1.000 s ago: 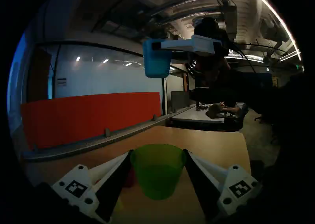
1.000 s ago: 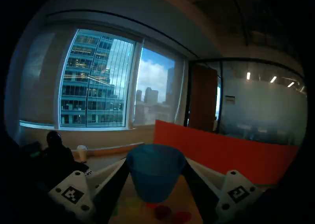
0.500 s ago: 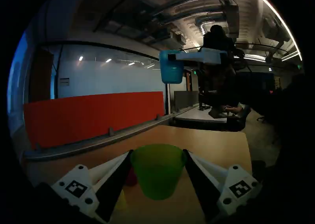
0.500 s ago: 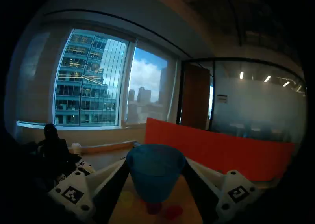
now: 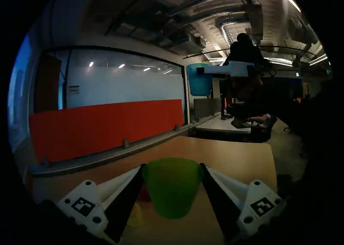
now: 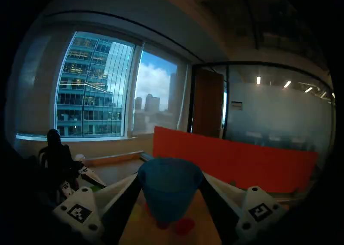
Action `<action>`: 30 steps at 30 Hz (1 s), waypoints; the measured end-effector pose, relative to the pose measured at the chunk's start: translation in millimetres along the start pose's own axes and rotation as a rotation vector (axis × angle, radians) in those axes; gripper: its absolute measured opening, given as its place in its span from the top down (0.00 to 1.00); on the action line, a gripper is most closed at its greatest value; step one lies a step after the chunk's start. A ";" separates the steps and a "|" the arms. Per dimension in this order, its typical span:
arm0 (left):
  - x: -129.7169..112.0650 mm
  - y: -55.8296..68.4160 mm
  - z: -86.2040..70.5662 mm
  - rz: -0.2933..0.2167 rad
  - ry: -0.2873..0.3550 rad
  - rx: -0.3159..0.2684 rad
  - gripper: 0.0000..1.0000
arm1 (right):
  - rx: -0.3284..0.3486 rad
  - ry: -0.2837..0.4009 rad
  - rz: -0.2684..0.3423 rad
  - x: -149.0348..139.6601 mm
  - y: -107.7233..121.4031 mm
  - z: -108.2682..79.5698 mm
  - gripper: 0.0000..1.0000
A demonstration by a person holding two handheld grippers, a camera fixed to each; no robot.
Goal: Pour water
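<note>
In the left gripper view my left gripper (image 5: 172, 187) is shut on an upright green cup (image 5: 173, 185), held over a wooden table (image 5: 232, 152). Farther off, up and to the right, the other gripper (image 5: 228, 69) carries a blue cup (image 5: 199, 79) in the air, a dark figure behind it. In the right gripper view my right gripper (image 6: 170, 189) is shut on that blue cup (image 6: 170, 188), upright and above the table. At the left edge of that view the left gripper (image 6: 81, 176) appears, with a dark hand (image 6: 58, 159) on it.
A long orange partition (image 5: 103, 126) runs behind the table, with glass walls above it. Small red (image 6: 185, 224) and yellow (image 5: 136, 215) discs lie on the tabletop under the cups. Tall windows (image 6: 94, 98) face a city. Desks and chairs (image 5: 241, 124) stand farther right.
In the left gripper view the blue cup and its gripper have drifted right and lower, looking smaller. The right gripper view has swung, so the orange partition slid left. The green cup stays put.
</note>
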State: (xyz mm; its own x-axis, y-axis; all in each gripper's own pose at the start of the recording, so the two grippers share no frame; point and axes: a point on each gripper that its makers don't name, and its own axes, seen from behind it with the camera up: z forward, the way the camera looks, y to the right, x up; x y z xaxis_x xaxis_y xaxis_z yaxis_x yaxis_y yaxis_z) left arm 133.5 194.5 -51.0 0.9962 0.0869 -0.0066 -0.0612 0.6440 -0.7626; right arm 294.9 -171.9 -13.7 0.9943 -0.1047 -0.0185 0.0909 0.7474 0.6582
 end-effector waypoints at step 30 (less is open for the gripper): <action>-5.9 -0.4 -1.8 0.024 -0.060 -0.005 0.10 | 0.026 -0.088 0.009 -68.4 -2.5 -17.6 0.08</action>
State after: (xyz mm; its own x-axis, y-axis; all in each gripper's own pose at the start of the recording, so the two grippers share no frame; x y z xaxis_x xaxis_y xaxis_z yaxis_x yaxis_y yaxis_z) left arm 127.7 192.4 -51.8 0.9890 0.1476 0.0140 -0.0842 0.6374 -0.7660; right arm 227.6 -155.0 -27.3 0.9863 -0.1562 0.0534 0.0793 0.7317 0.6770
